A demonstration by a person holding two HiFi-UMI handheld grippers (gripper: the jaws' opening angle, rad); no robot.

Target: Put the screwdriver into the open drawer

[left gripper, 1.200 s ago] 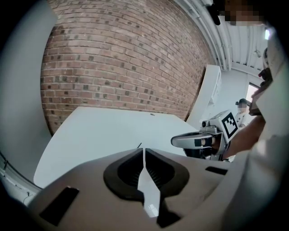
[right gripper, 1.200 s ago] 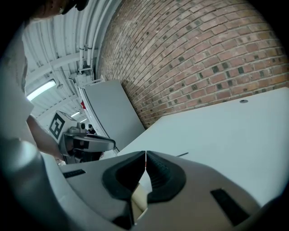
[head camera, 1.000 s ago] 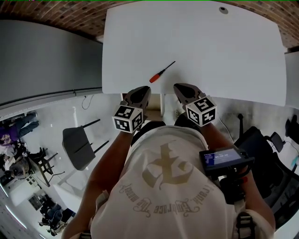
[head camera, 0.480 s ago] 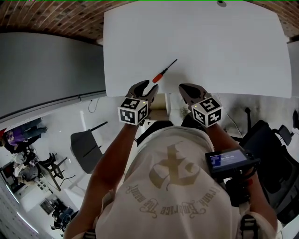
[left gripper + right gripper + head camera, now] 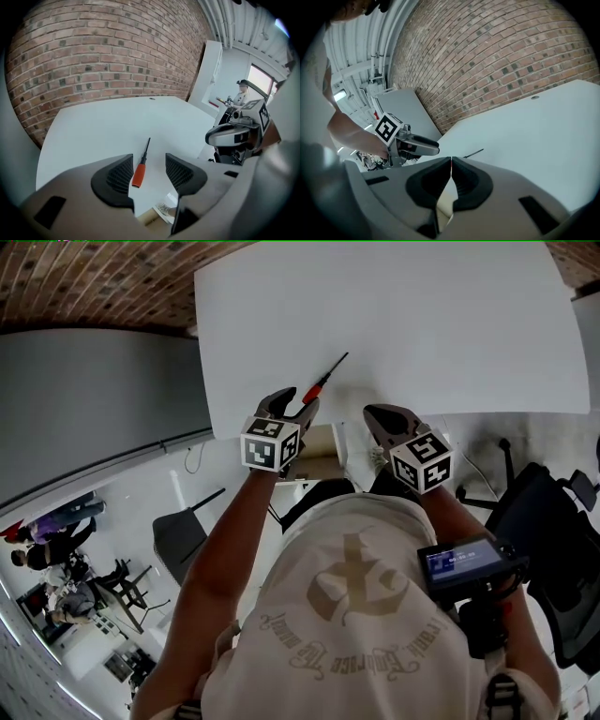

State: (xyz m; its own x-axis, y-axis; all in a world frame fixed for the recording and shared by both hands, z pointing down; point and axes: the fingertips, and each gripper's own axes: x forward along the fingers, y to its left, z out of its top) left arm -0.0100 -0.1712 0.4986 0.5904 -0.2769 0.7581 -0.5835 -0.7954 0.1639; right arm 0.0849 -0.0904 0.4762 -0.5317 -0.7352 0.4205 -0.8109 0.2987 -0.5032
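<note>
Lettering curves under the emblem on the person's shirt (image 5: 349,615), upside down and too warped to read. Screwdriver (image 5: 139,169), orange-handled, lies flat on the white counter (image 5: 450,324) close to its near edge, tip pointing away, with wide bare surface beyond and to the right. Left tongs (image 5: 149,161) have just been opening and stand wide apart, the handle in the gap between the pads, neither pad on it. Right tongs (image 5: 451,176) are pressed together on nothing, at the counter's near edge. Below that edge the tan drawer (image 5: 321,448) shows; its contents cannot be made out.
</note>
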